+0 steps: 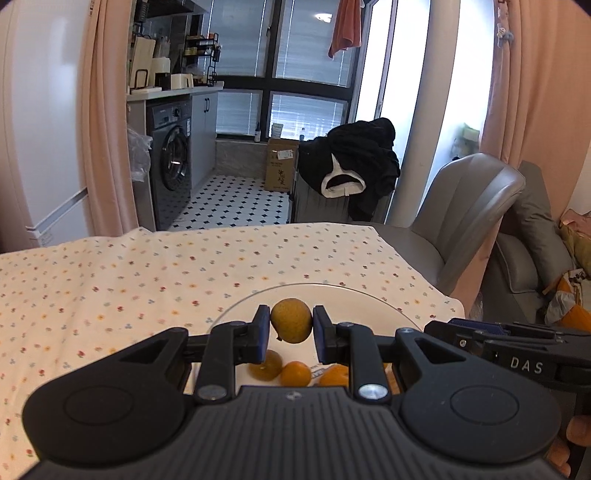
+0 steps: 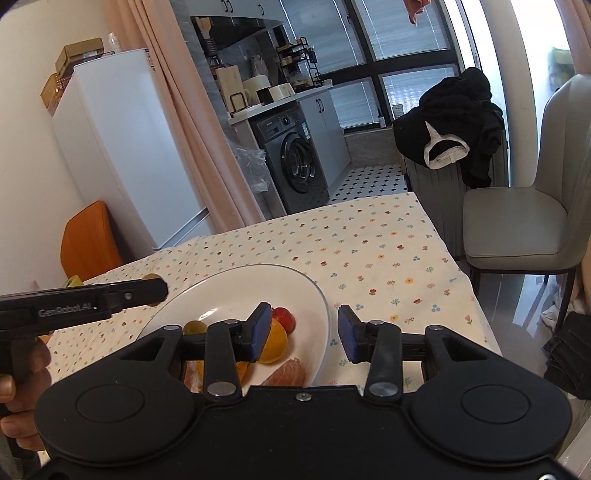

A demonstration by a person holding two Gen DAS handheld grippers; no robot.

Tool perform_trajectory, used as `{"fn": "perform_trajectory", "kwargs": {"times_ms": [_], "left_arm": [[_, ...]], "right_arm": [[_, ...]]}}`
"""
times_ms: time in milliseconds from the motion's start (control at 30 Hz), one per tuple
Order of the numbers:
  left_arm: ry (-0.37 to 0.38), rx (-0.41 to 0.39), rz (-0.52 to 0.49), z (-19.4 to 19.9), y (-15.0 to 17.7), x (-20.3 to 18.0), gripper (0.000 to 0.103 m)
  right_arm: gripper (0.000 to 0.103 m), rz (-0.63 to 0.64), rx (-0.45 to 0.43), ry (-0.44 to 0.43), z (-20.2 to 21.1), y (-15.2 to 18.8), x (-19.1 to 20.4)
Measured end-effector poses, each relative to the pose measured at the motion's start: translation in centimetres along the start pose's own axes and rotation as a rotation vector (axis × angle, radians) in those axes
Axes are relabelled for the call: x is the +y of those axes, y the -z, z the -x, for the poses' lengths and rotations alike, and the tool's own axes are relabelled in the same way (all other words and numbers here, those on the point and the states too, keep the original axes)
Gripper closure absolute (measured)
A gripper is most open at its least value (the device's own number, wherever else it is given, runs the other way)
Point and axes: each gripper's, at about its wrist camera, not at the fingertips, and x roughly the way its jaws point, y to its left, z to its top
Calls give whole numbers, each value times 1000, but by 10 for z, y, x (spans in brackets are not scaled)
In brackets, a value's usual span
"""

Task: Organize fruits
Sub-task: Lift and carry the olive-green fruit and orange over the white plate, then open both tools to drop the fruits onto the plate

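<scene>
The left tool (image 1: 291, 328) pinched a yellow-green pear (image 1: 291, 320) and held it above the glass plate (image 1: 369, 295) near the table's right edge, the plate directly below. The right tool (image 2: 303, 332) hung spread and empty over the plate's right rim.

**Kitchen and dining corner beyond the table**

Straight ahead of the tool, a floral tablecloth (image 1: 155, 266) covers the table. Beyond its far edge a grey washing machine (image 1: 173, 162) sits under a counter, ahead and to the left, with a black wire rack (image 1: 203, 55) on the countertop above it. A white fridge (image 2: 122, 147) stands further left, behind a pink curtain (image 1: 107, 122). Ahead and to the right, a black garment (image 1: 354, 155) is draped over a seat back, near a cardboard box (image 1: 280, 166) on the checked floor tiles (image 1: 236, 203). A grey padded chair (image 2: 524, 221) stands at the right edge of the table. An orange towel (image 1: 345, 26) hangs high at the window.
</scene>
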Motion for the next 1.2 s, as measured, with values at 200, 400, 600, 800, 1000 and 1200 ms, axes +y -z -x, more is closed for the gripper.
{"fn": "perform_trajectory", "kwargs": {"times_ms": [200,400,600,800,1000,1200], "left_arm": [[6,23,-3,-15,5,-6,80],[-3,28,4,-15,8,-7,80],[-19,30,14,1,7,1,76],[-56,12,30,22,7,10,67],[-64,-3,48,40,9,17,48],[-95,-24,72,60,12,26,22]], "right_arm": [[61,-12,-1,-5,5,4,-4],[59,-19,-2,-5,4,5,-5],[54,-10,-14,-19,5,5,1],[51,2,-21,-43,10,6,9],[47,11,-26,-65,14,6,19],[34,41,-40,-79,24,4,37]]}}
